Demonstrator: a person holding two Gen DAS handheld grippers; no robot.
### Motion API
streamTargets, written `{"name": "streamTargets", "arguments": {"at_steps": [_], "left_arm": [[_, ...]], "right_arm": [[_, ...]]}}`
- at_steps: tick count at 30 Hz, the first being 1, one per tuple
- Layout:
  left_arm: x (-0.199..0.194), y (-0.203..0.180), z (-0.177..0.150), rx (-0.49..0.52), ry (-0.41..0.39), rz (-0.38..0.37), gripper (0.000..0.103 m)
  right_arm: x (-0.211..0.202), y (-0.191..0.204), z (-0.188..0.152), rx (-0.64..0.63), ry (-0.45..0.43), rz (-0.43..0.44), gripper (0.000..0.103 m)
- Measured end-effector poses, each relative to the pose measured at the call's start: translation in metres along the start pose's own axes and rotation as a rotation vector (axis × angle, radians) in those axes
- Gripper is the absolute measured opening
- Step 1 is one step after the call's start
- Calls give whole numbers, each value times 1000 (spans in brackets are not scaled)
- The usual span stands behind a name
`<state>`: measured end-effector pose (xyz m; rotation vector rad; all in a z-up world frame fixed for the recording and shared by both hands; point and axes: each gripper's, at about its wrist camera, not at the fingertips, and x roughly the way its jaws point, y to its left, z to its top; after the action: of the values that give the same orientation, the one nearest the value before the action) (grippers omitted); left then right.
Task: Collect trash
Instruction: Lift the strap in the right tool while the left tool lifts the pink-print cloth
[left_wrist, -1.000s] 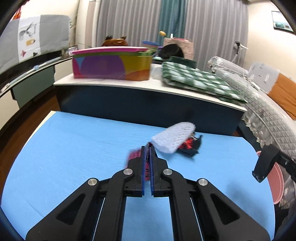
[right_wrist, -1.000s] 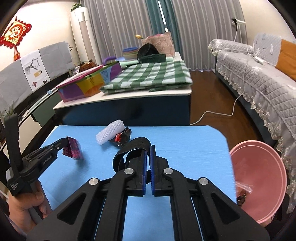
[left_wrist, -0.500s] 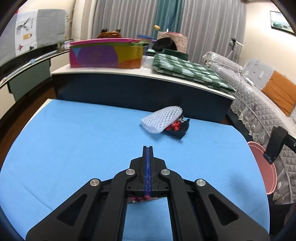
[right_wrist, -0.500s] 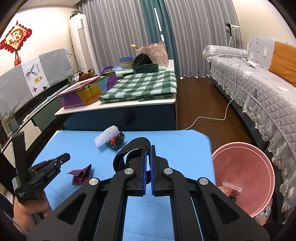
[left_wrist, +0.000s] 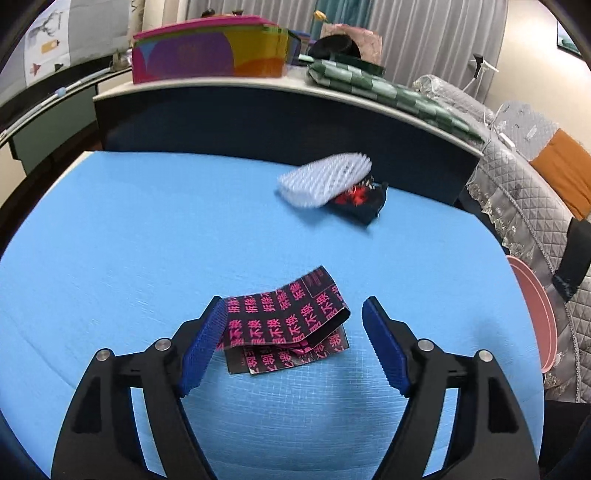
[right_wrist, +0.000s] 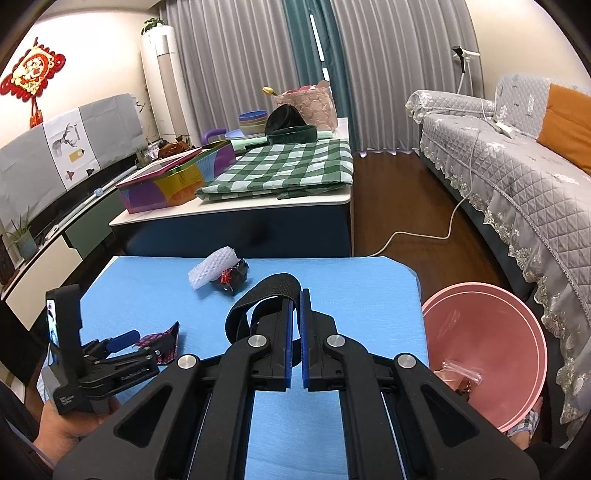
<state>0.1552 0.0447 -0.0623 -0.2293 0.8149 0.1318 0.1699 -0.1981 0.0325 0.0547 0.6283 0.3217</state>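
Observation:
A folded black wrapper with pink characters (left_wrist: 284, 325) lies on the blue table (left_wrist: 147, 229) between the fingers of my open left gripper (left_wrist: 293, 317). In the right wrist view the wrapper (right_wrist: 162, 339) shows at the left gripper's (right_wrist: 147, 338) tips. A white foam net (left_wrist: 325, 182) rests on a small black and red wrapper (left_wrist: 360, 205) at the far side of the table. My right gripper (right_wrist: 294, 295) is shut on a black strap (right_wrist: 266, 295) above the table. A pink bin (right_wrist: 484, 350) with some trash in it stands to the right.
A low dark cabinet (right_wrist: 236, 221) behind the table carries a colourful box (right_wrist: 173, 181), a green checked cloth (right_wrist: 284, 170) and bowls. A grey quilted sofa (right_wrist: 517, 177) runs along the right. A white cable (right_wrist: 417, 232) lies on the wooden floor.
My left gripper, shut on the pink-lettered wrapper a second ago, has let it fall onto the table and is now open around it. The right gripper has risen slightly with the strap.

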Motion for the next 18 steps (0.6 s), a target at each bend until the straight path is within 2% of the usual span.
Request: {"name": "streamTargets", "arguments": {"at_steps": [8, 11, 18], "left_arm": [[10, -1, 1, 3, 25, 83, 76], [19, 2, -1, -15, 68, 98, 76], [18, 3, 1, -23, 56, 75, 74]], "right_arm": [[4, -6, -3, -3, 12, -10, 4], [6, -4, -3, -10, 15, -10, 4], [7, -3, -4, -18, 20, -14, 4]]}}
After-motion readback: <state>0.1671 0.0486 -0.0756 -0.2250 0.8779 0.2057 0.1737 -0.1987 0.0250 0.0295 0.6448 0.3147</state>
